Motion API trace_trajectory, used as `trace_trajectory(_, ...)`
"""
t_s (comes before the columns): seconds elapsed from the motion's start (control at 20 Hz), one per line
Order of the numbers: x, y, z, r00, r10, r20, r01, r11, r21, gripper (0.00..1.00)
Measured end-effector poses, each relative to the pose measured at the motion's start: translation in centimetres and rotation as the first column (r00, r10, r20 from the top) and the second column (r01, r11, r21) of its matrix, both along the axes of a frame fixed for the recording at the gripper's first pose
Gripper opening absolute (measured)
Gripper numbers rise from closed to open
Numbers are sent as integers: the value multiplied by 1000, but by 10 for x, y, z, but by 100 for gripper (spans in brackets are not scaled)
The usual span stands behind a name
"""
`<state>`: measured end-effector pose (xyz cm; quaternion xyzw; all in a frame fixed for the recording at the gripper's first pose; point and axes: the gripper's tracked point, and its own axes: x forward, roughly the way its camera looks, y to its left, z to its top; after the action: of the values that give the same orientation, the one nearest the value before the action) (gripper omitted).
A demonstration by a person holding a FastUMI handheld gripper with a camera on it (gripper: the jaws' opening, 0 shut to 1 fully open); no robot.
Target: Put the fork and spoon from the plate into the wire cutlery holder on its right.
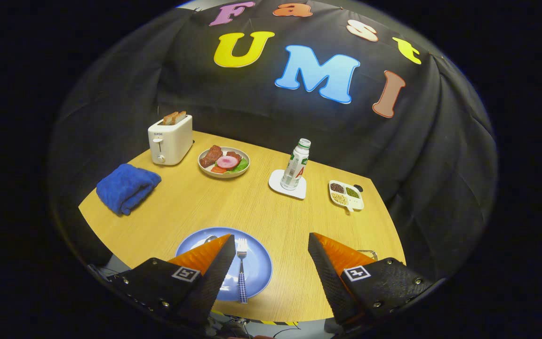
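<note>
Gripper (271, 245) fingers spread wide, holding nothing, above the bench's (261, 207) near edge. Blue plate (257, 263) carries a fork (242, 268), tines toward 12 o'clock — spoon (210, 238) bowl just visible past the left finger. Wire holder (367, 253) rim at the plate's 3 o'clock — mostly hidden.

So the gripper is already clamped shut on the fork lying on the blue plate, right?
Not quite. The gripper view shows the gripper open, its fingers spread wide and gripping nothing. The fork does lie on the blue plate, between the fingers and close beside one of them.
</note>
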<state>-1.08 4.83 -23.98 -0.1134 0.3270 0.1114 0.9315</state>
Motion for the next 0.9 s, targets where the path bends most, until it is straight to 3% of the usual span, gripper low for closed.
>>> trace_trajectory(0.4, -19, 13, -45, 984, 42, -176, -43, 999, -3, 95)
trace_trajectory(0.9, -43, 13, -106, 910, 62, -409, -86, 996, -39, 95)
